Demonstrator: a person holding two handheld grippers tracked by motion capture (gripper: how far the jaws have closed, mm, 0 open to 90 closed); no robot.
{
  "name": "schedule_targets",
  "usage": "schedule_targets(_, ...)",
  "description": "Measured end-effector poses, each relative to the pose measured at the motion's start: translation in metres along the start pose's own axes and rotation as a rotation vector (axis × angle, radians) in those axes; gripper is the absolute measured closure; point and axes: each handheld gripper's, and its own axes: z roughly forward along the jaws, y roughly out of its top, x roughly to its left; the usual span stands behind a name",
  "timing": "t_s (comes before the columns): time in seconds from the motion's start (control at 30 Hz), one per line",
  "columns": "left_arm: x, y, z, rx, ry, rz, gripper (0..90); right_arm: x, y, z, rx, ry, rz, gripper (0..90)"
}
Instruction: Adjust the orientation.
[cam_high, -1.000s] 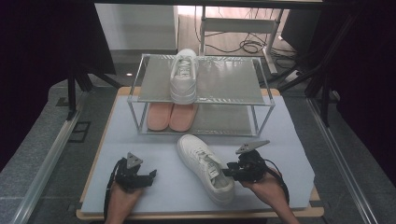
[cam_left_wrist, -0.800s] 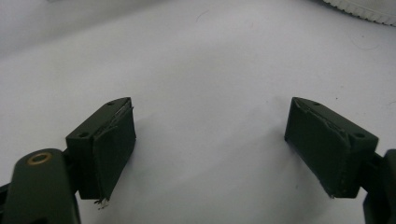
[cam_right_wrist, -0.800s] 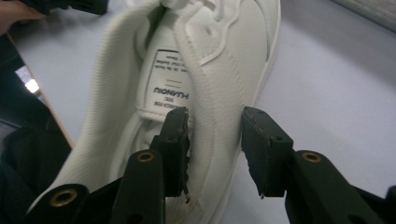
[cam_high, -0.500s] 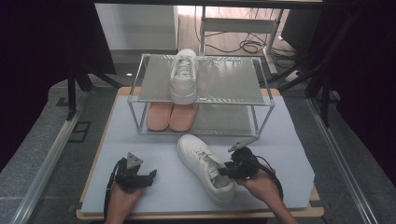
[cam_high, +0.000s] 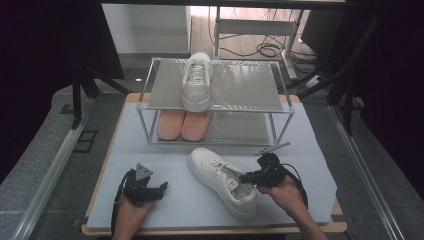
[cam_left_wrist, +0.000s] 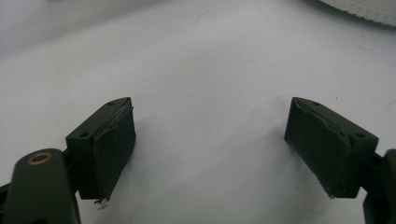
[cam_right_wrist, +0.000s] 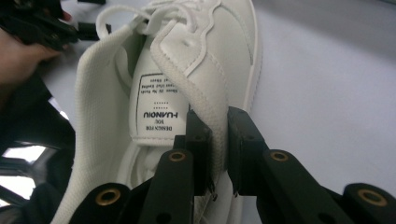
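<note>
Inside right claw (cam_right_wrist: 218, 140): sneaker (cam_right_wrist: 187, 93) collar, printed tongue label (cam_right_wrist: 156, 105).

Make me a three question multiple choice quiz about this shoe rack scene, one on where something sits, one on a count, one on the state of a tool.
1. Where does the pink pair sit?
A. on the rack's lower shelf
B. on the rack's top shelf
C. on the floor behind the table

2. How many white sneakers are in the high view?
A. one
B. two
C. four

3. What is the right tool doing?
A. hanging open above the rack
B. pinching the collar of the sneaker on the mat
C. holding a pink shoe

Answers:
1 A, the pair lies under the rack top.
2 B, one on the top shelf, one on the mat.
3 B, its jaws, which have just been closing, press on the padded collar.
</note>
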Motion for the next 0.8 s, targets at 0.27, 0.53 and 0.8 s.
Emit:
schedule_targets(0.27,0.000,0.000,0.000,0.000,0.000,-0.001,16.4,-0.013,-0.004,-0.009,-0.043,0.091,0.116,80.0)
schedule_targets(0.53,0.000,0.000,0.000,0.000,-0.001,-0.001,16.4,-0.018,-0.005,-0.027,-0.104,0.119,0.162,79.8)
schedule_targets(0.8,0.000,0.000,0.000,-0.003,0.000,-0.001,16.4,-0.018,-0.002,-0.051,-0.156,0.152,0.187,79.6)
